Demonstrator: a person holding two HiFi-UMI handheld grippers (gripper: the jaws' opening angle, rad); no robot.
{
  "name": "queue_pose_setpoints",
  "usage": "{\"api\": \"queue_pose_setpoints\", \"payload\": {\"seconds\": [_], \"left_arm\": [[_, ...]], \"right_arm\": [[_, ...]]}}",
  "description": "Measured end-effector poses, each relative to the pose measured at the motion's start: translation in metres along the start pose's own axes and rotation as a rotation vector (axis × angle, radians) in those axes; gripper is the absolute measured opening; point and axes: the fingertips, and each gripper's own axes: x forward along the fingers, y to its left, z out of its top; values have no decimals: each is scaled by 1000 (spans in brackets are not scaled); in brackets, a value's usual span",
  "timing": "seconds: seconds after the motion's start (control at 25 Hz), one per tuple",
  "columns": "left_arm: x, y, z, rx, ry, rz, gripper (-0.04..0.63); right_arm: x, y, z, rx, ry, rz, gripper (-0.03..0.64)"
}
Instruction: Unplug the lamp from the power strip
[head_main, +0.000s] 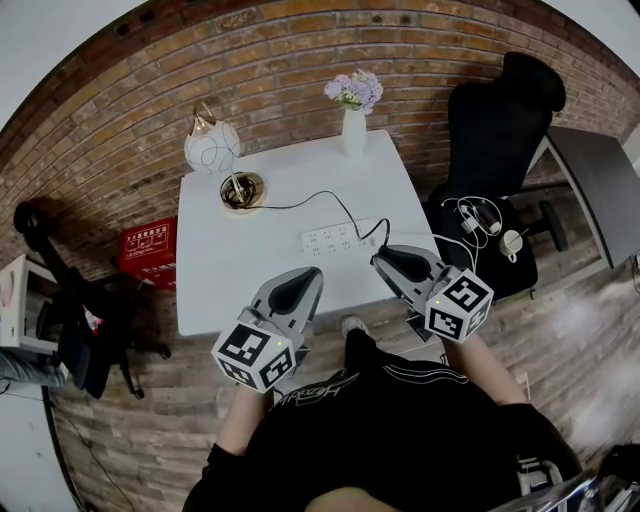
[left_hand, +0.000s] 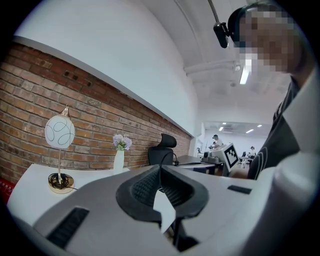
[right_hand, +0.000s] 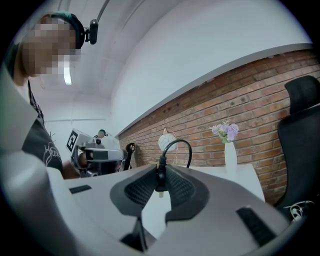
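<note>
The lamp has a white globe on a gold base and stands at the white table's far left corner. Its black cord runs past the white power strip to my right gripper. In the right gripper view that gripper is shut on the black plug, a pale prong showing bare below it, cord looping upward. The plug is off the strip, just right of it. My left gripper is shut with nothing in it, near the table's front edge.
A white vase of purple flowers stands at the table's back edge by the brick wall. A black office chair with cables on its seat is at the right, beside a grey desk. A red crate sits on the floor at the left.
</note>
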Motion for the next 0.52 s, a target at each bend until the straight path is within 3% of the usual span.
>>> {"api": "queue_pose_setpoints", "payload": {"seconds": [0.52], "left_arm": [[1,5,-9,-12,8,3,9]], "right_arm": [[7,-2,-8,7,15,3,38]]}}
